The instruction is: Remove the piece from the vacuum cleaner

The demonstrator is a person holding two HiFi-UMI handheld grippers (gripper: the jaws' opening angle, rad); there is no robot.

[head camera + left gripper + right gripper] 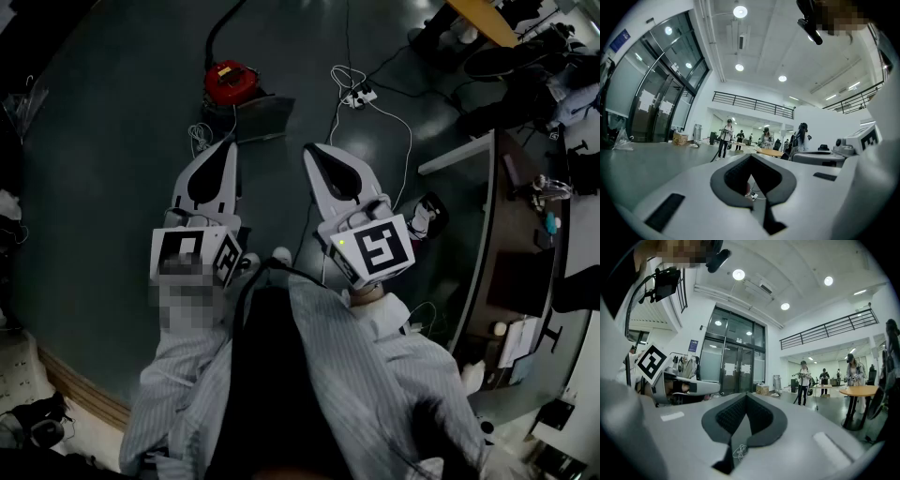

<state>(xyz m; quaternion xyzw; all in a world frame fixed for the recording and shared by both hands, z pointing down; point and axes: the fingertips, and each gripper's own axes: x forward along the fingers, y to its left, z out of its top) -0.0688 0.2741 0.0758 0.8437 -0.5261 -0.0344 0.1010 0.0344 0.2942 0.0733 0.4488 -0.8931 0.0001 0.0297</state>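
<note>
The red canister vacuum cleaner (229, 82) sits on the dark floor at the top of the head view, and its black hose (225, 21) runs up out of frame. My left gripper (226, 155) is held in the air short of it, jaws shut with nothing between them. My right gripper (317, 159) hangs beside it to the right, also shut and empty. In the left gripper view the left gripper (751, 160) points across the hall. In the right gripper view the right gripper (746, 398) points the same way. Which piece of the vacuum comes off cannot be made out.
A grey flat box (263, 118) lies right of the vacuum. A power strip with white cables (357, 95) is on the floor, and a cable bundle (199, 137) lies at the left. A curved desk (480, 225) stands at the right. Several people (803, 387) and a round table (862, 392) are far off.
</note>
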